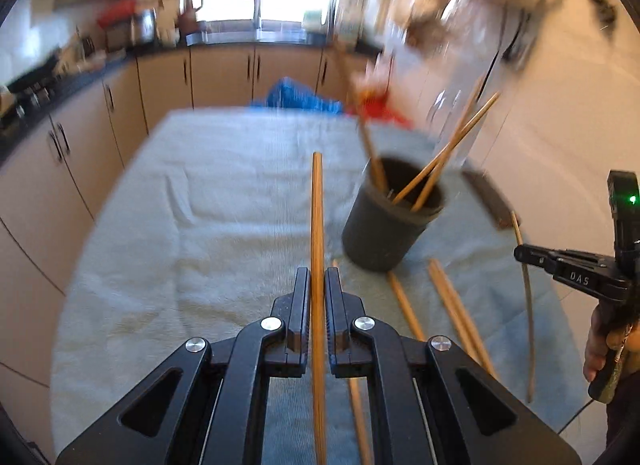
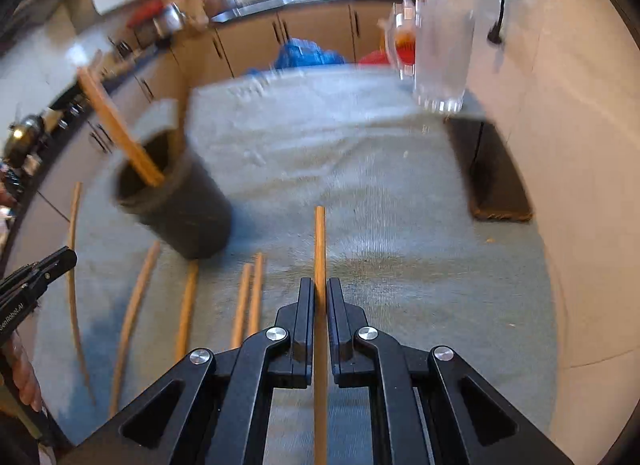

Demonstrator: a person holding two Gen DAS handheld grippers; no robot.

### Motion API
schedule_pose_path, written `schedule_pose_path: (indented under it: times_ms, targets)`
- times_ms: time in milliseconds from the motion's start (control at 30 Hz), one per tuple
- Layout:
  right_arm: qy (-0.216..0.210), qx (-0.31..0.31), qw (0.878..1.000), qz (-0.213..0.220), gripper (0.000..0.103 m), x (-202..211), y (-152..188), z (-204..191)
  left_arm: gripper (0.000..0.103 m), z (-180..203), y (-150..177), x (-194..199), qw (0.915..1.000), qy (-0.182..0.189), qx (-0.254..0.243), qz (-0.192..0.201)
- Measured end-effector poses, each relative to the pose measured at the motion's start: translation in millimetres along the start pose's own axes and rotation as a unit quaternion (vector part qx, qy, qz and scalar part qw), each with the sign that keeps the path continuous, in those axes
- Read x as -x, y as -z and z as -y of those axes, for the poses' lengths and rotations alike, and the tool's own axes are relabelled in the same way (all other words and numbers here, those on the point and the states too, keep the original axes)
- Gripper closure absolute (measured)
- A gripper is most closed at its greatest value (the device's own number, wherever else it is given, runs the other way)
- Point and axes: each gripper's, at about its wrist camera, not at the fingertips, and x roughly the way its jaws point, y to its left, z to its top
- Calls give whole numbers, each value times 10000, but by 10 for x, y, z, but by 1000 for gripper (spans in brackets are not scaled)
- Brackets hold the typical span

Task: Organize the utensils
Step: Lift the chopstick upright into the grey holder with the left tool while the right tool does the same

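Note:
A dark round holder (image 1: 390, 217) stands on a pale towel (image 1: 224, 193) and holds several wooden chopsticks (image 1: 448, 151). My left gripper (image 1: 318, 277) is shut on a wooden chopstick (image 1: 317, 209) that points forward, left of the holder. My right gripper (image 2: 319, 287) is shut on another wooden chopstick (image 2: 319, 241), right of the holder (image 2: 180, 205). Several loose chopsticks (image 1: 456, 309) lie on the towel in front of the holder; they also show in the right wrist view (image 2: 248, 301). The right gripper appears at the left wrist view's right edge (image 1: 520, 255).
A clear glass (image 2: 440, 61) stands at the towel's far right. A dark table edge (image 2: 496, 181) shows beside the wall. A blue bag (image 1: 298, 99) and a red object (image 1: 380, 109) lie beyond the towel. Kitchen cabinets (image 1: 220, 73) run along the left and back.

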Motion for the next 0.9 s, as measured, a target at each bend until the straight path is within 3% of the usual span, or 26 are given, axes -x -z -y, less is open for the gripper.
schedule_pose_path:
  times_ms: [133, 233, 533, 900]
  targets:
    - [-146, 60, 9980, 615, 96, 510, 133, -71, 97, 137, 114, 541, 9969, -102, -122, 767]
    - [-163, 104, 9962, 848, 96, 763, 283, -116, 97, 201, 296, 799, 9937, -190, -192, 1091]
    - [-160, 212, 9921, 1223, 96, 1286, 667, -155, 97, 405, 639, 1109, 9891, -327, -776, 1211]
    - [-331, 197, 9861, 1614, 96, 1627, 720, -189, 97, 395, 545, 1461, 9893, -48, -637, 1311]
